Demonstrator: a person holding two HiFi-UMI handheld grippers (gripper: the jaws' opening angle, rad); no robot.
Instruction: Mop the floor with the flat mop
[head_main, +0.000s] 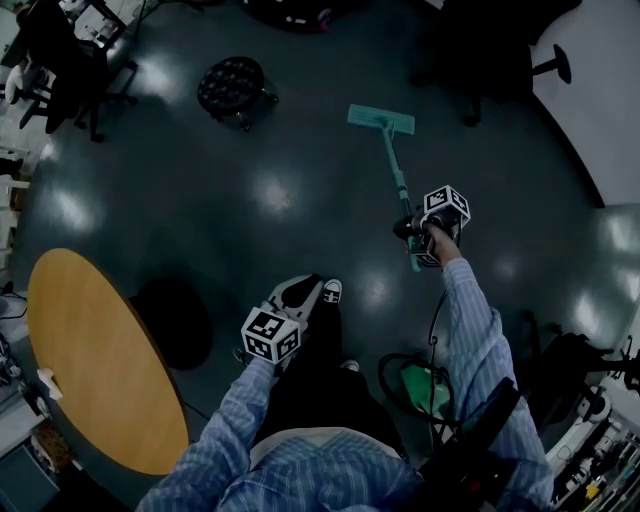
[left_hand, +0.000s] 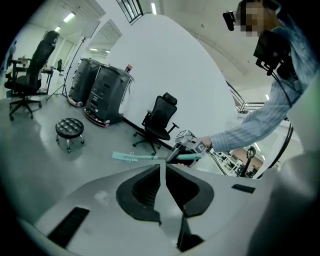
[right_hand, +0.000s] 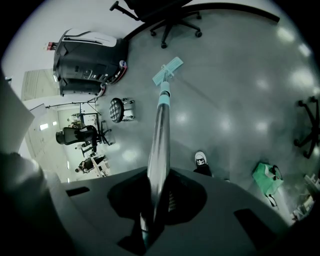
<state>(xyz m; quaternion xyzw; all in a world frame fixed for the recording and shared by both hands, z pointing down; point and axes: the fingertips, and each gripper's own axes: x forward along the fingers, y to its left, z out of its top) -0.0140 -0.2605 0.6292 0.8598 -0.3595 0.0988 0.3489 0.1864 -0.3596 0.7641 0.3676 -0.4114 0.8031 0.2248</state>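
A flat mop with a teal head (head_main: 381, 120) lies on the dark grey floor, its handle (head_main: 396, 172) running back toward me. My right gripper (head_main: 418, 232) is shut on the mop handle (right_hand: 159, 145), and the mop head (right_hand: 167, 70) shows far along the shaft in the right gripper view. My left gripper (head_main: 300, 297) hangs low near my legs, away from the mop, its jaws shut with nothing between them (left_hand: 163, 172). From the left gripper view the mop (left_hand: 131, 157) and the right gripper (left_hand: 192, 145) appear ahead.
A round wooden table (head_main: 95, 360) stands at the left. A black padded stool (head_main: 231, 88) sits beyond the mop head, office chairs (head_main: 60, 70) at the far left and far side. A teal bucket-like object (head_main: 425, 388) with cable lies by my right foot. My shoe (head_main: 332, 291) is below.
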